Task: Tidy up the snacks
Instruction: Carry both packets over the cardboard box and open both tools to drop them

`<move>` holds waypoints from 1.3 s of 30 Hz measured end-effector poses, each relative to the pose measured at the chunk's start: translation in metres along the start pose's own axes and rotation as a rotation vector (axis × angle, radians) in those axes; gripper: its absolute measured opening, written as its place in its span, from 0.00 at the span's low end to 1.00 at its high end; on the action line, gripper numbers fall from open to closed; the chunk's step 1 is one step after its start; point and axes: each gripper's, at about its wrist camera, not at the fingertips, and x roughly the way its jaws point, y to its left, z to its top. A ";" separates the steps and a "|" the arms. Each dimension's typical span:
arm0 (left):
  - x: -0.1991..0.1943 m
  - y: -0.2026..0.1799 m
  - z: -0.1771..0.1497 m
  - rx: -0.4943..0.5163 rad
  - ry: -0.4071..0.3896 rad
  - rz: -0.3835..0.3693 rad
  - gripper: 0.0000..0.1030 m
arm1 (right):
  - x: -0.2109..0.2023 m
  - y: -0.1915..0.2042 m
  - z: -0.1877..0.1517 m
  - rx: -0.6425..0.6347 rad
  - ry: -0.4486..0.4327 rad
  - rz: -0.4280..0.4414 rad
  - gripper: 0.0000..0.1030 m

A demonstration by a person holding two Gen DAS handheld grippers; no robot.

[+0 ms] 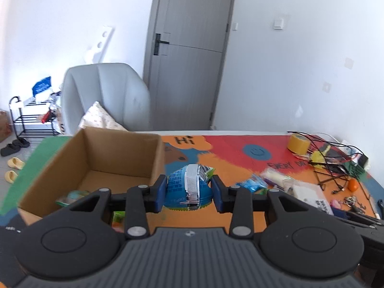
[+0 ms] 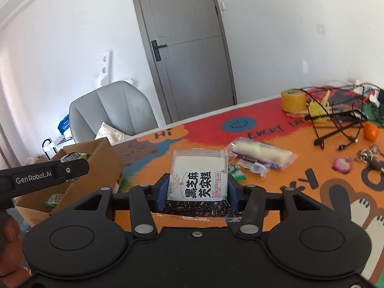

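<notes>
Snacks are gripped on both sides. Left wrist view: the left gripper (image 1: pixel 189 189) has its jaws pinching a blue snack packet (image 1: pixel 188 187), held above the tabletop (image 1: pixel 240 148) just right of an open cardboard box (image 1: pixel 96 165) with green packets inside. Right wrist view: the right gripper (image 2: pixel 197 193) jaws clamp a black sesame rice cake pack (image 2: pixel 199 175) upright; a clear-wrapped roll (image 2: pixel 261 154) lies beyond, the box (image 2: pixel 105 158) to the left.

Bright, even daylight fills both fisheye views, with dark vignetted corners, a bowed door (image 2: pixel 189 45) frame, slight motion blur and soft, faint shadows.
</notes>
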 end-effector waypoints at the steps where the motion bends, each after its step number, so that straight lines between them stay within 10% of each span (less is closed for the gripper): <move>1: -0.003 0.005 0.002 -0.004 -0.004 0.004 0.37 | 0.000 0.004 0.001 -0.003 -0.001 0.005 0.47; 39: -0.003 0.135 0.035 -0.129 -0.032 0.139 0.37 | 0.047 0.144 0.026 -0.180 0.026 0.204 0.47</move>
